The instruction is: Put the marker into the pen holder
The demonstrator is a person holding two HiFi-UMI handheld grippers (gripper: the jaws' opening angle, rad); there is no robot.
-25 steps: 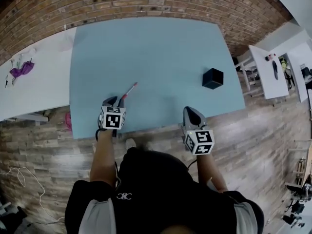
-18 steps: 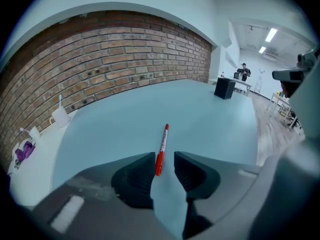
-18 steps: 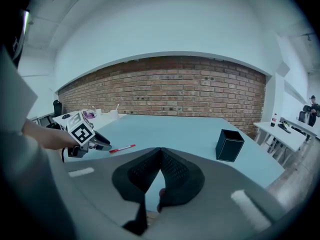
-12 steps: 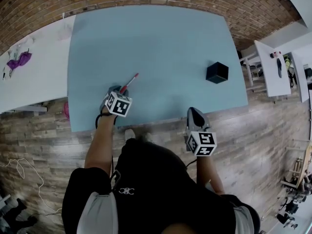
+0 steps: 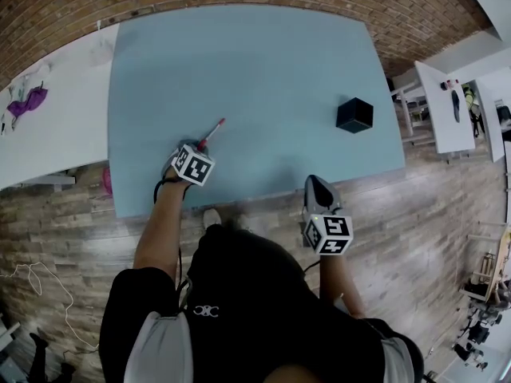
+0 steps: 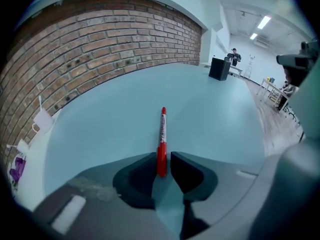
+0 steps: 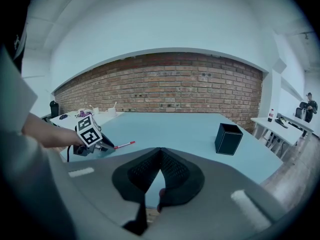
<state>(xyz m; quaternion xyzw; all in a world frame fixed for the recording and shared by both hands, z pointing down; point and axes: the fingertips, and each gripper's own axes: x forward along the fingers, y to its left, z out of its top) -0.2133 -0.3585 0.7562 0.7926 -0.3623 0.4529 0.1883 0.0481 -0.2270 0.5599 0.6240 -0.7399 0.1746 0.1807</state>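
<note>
Step one is in hand: you are grabbing the marker [image 6: 162,134]. It lies flat on the blue table [image 5: 263,62], at the middle left of the head view, and its far end points to the upper right. Your left gripper [image 6: 162,157] is down over the near end, with one jaw on each side of it. The jaws have just been closing, and the marker sits between them. The left pad looks as if it touches the marker. A thin strip of table shows by the right pad, so I think the grip is not tight yet. Your right gripper [image 7: 160,151] hangs by the table's edge, low in the middle of the head view, with its jaws pressed together and nothing in them. The pen holder [image 5: 354,115], a small black box with an open top, stands well apart at the right of the head view. The marker is not in it, so most of the job is left. Next, squeeze until both pads press the marker, then lift it. Carry it right across the table, tip it so it stands up over the open top, and let go. Hold it firmly, as you have only one end and the long part may swing.
</note>
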